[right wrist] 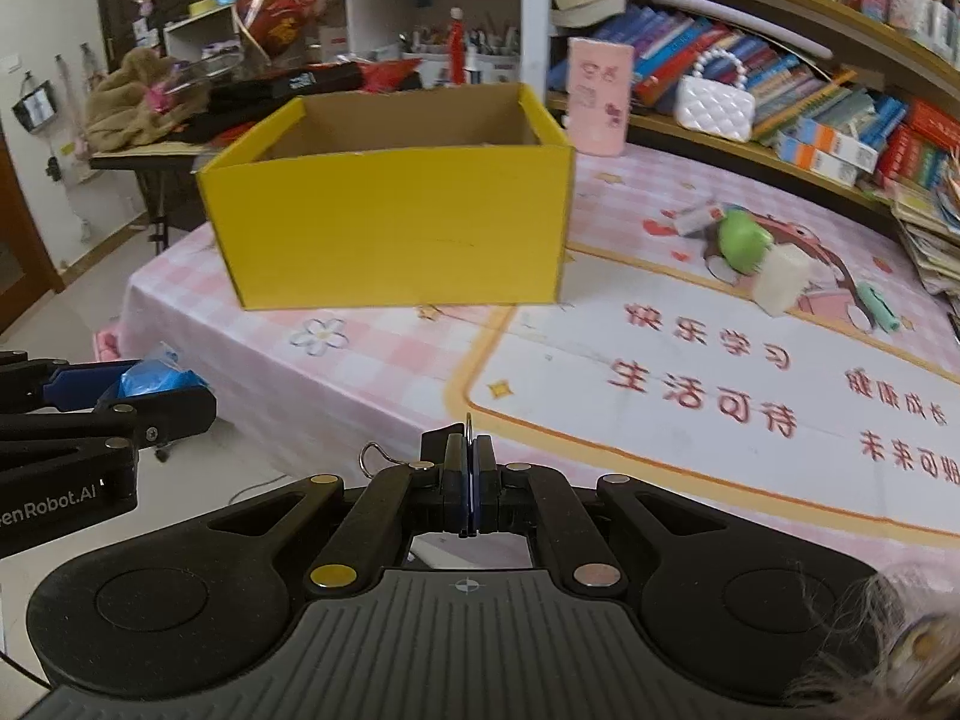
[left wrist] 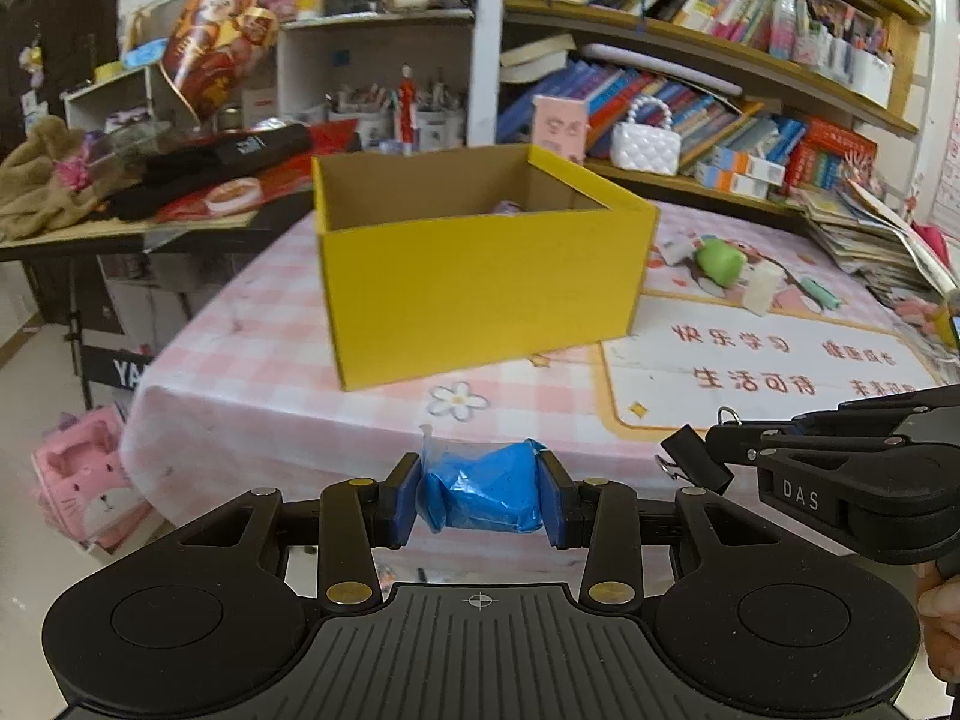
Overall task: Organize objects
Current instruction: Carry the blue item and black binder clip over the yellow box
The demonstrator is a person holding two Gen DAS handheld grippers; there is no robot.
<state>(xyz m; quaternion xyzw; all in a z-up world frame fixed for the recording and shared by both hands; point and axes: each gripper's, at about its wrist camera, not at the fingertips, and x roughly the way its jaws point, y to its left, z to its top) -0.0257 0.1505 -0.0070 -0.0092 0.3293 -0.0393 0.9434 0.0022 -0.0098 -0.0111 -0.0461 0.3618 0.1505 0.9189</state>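
**Two full grippers, one yellow box ahead**

Left wrist view: the fingers of the left gripper [left wrist: 483, 501] pinch a blue wrapped lump [left wrist: 483, 495] from both sides. The yellow box [left wrist: 480, 270] sits straight ahead of them, past the table edge, its open top facing up. The right gripper [left wrist: 699, 459] is just beside, to the right, holding a black binder clip [left wrist: 690, 456].

Right wrist view: the right gripper's [right wrist: 469, 480] fingers are pressed together on the clip's thin wire handle [right wrist: 468, 429]. The box [right wrist: 390, 222] lies ahead and a little left. Both hands look about as near. It stands on a pink checked tablecloth [right wrist: 372, 372], with full bookshelves [right wrist: 780, 78] behind.
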